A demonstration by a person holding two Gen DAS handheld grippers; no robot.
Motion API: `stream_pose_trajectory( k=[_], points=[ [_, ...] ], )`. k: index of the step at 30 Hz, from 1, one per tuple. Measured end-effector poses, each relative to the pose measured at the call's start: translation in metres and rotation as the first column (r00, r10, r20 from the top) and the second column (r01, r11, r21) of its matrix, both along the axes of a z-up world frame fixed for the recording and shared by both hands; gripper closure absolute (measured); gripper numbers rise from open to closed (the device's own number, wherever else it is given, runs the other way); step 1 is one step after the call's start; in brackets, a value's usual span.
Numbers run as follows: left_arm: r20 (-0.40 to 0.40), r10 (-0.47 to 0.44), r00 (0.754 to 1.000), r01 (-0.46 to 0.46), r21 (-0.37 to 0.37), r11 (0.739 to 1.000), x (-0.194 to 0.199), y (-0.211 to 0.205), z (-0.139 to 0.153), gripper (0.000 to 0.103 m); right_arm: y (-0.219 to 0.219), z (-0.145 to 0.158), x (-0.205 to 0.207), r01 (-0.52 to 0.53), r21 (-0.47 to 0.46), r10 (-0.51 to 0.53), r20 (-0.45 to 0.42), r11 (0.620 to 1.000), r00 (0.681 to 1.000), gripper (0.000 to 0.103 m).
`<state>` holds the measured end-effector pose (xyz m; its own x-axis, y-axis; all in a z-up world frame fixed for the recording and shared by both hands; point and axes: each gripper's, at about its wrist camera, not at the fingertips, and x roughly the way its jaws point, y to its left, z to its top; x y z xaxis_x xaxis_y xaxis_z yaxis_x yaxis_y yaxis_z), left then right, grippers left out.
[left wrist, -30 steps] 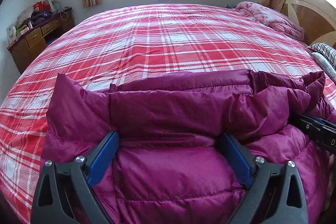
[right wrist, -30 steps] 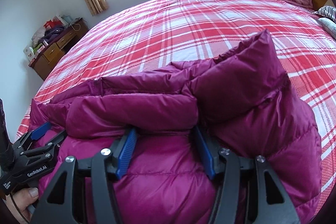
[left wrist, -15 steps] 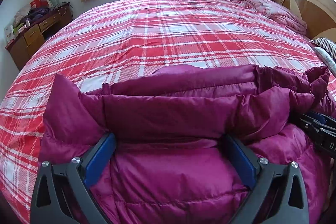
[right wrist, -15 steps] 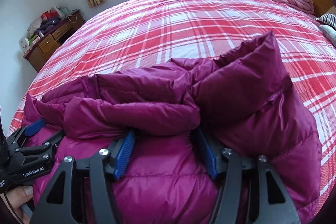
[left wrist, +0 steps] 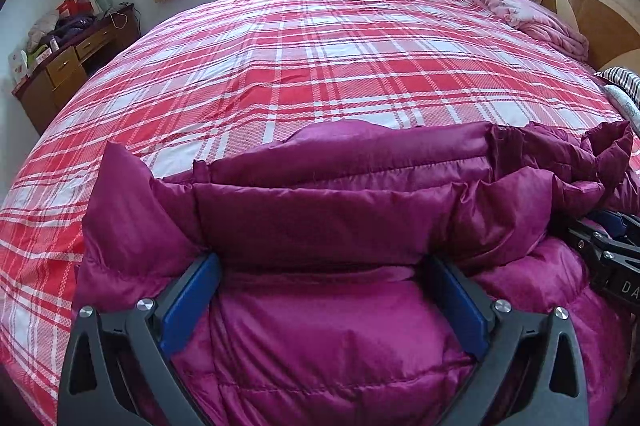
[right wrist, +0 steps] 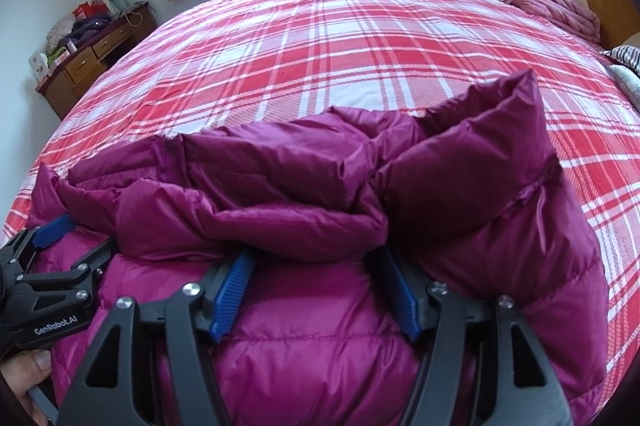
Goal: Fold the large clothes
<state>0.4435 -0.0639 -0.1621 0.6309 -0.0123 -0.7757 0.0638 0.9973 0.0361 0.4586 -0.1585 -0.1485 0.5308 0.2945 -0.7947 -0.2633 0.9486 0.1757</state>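
Observation:
A magenta puffer jacket lies bunched on the near part of the bed, with a thick fold rolled back toward me. My left gripper stands with its blue pads wide apart on the quilted fabric, and its fingertips are hidden under that fold. My right gripper sits the same way to the right; its jaws are opening, with jacket fabric bulging between the pads and the fold draped over the tips. Each gripper shows at the edge of the other's view.
The red and white plaid bedcover stretches far beyond the jacket. A pink quilt and a wooden headboard are at the back right. A cluttered wooden dresser stands at the left wall. A person's thumb shows at the bottom left.
The right gripper's pads have spread a little wider on the jacket. Both views have tipped slightly, and the fold has settled lower over the fingertips.

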Motion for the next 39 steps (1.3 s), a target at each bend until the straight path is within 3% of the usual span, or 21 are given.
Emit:
stream_pose_trajectory(
  k=[7,10,13,16,20,23,26,30,33,39],
  points=[
    [-0.002,0.003,1.000,-0.003,0.006,1.000,0.002,0.000,-0.001,0.001,0.000,0.006,-0.004,0.005,-0.016,-0.004,0.012,1.000,1.000,0.036],
    [-0.010,0.007,1.000,-0.007,-0.008,1.000,0.006,0.001,-0.002,0.001,0.004,0.025,-0.025,0.043,-0.017,-0.042,0.054,0.999,0.998,0.032],
    [-0.014,0.012,1.000,-0.013,-0.024,1.000,0.007,0.003,-0.003,0.001,0.026,0.033,-0.038,-0.029,-0.046,0.033,0.090,0.999,0.995,0.023],
    [-0.017,0.016,1.000,-0.017,-0.037,0.999,0.009,0.005,-0.002,0.001,0.042,0.027,-0.030,-0.050,-0.106,0.061,0.104,0.993,0.993,0.023],
    [-0.023,0.041,0.999,-0.043,-0.091,0.995,0.004,0.015,0.009,0.001,0.025,0.011,-0.006,-0.004,-0.038,0.005,0.024,0.999,1.000,0.023],
    [0.048,0.057,0.997,-0.050,-0.137,0.989,-0.013,0.018,0.032,0.001,0.025,0.015,-0.003,-0.007,-0.055,0.009,0.025,0.998,1.000,0.023],
    [0.070,0.017,0.997,-0.011,-0.096,0.995,-0.009,0.006,0.042,0.001,0.024,0.014,0.006,0.009,-0.081,-0.008,0.021,0.997,1.000,0.023],
    [0.014,0.005,1.000,-0.004,-0.027,1.000,0.010,-0.004,0.019,0.001,0.018,0.011,0.018,0.033,-0.058,-0.034,-0.008,0.998,0.999,0.023],
    [0.012,0.027,1.000,-0.026,-0.056,0.998,0.015,0.001,0.009,0.001,0.012,0.005,0.021,0.043,-0.013,-0.044,-0.030,0.999,0.999,0.019],
    [-0.014,0.035,0.999,-0.036,-0.041,0.999,0.022,-0.002,0.002,0.001,0.028,-0.001,0.024,0.032,-0.086,-0.034,-0.024,0.996,0.999,0.009]
  ],
)
